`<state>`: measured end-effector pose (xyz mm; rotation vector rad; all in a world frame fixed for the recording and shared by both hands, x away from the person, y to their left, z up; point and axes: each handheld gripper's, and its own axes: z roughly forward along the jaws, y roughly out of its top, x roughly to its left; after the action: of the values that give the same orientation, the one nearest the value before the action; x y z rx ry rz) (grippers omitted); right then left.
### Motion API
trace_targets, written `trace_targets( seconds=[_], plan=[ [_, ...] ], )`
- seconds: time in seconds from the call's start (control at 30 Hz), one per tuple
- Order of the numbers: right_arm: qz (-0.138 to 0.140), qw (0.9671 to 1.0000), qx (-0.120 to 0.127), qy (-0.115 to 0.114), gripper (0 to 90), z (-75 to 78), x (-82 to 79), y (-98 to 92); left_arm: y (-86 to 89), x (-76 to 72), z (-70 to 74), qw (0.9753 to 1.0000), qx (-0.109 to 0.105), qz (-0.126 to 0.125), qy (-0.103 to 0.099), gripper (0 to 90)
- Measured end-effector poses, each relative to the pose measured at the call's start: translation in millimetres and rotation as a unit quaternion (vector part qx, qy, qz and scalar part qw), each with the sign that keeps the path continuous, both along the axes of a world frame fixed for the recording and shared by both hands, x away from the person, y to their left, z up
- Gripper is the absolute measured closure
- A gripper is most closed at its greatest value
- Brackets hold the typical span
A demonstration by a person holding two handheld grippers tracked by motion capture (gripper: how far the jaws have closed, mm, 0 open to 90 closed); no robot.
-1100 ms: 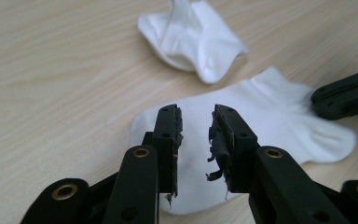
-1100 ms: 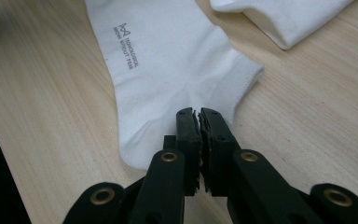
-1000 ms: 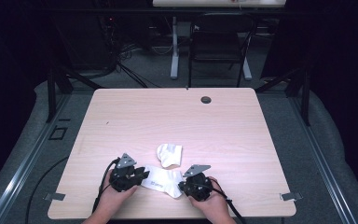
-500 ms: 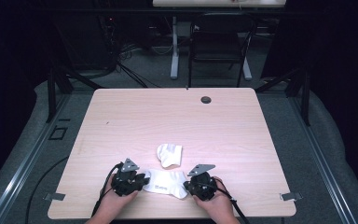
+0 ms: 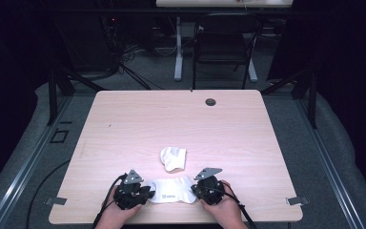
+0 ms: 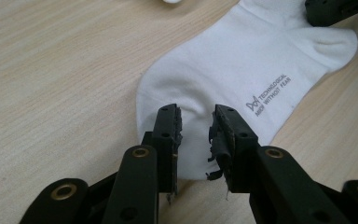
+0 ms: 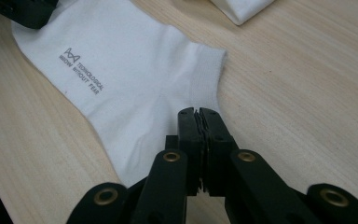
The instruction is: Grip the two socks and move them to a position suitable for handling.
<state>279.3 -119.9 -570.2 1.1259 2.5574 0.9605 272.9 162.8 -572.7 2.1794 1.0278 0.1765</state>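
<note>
Fingers (image 6: 168,126) by "TECHNOLOGICAL" sock (image 6: 242,51)

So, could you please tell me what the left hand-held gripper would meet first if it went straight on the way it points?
Probably the flat white cotton sock, already between its open jaws; beyond that, the right hand-held gripper.

Folded sock (image 5: 173,158) lies just ahead; table (image 5: 181,119) beyond open.

A matt white knit-cloth sock (image 6: 242,70) with ribbed cuff lies on the smooth, pale wood-grain table (image 5: 248,129); the left gripper (image 6: 196,126) is black matt plastic.
</note>
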Motion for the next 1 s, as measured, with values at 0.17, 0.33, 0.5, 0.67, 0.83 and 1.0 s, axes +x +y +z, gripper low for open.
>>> trace_targets(
  seconds=[0.17, 0.33, 0.5, 0.67, 0.83, 1.0],
  plan=[
    [-0.003, 0.9999, 0.009, 0.008, 83.6, 0.7, 0.1, -1.2, 0.1, 1.4, 2.7, 0.9999, -0.008, -0.007, -0.005, 66.4],
    [-0.006, 0.9997, 0.02, -0.014, 80.4, 10.5, 2.2, 0.6, 2.9, 5.8, 10.3, 0.9996, -0.02, 0.0, -0.019, 65.9],
    [-0.015, 0.9984, 0.046, -0.028, 77.4, 21.4, 18.6, 9.8, 10.7, 14.0, 16.9, 0.9988, -0.031, 0.014, -0.034, 65.6],
    [-0.017, 0.9981, 0.047, -0.037, 73.2, 26.8, 41.0, 26.8, 19.0, 21.8, 17.1, 0.998, -0.032, 0.032, -0.044, 64.7],
    [-0.034, 0.9973, 0.047, -0.045, 69.5, 25.3, 73.5, 51.0, 22.3, 25.3, 14.7, 0.9979, -0.031, 0.036, -0.044, 64.1],
    [-0.048, 0.9972, 0.041, -0.039, 66.1, 17.6, 93.9, 66.9, 24.3, 26.7, 13.9, 0.998, -0.031, 0.035, -0.043, 63.7]
  ],
)
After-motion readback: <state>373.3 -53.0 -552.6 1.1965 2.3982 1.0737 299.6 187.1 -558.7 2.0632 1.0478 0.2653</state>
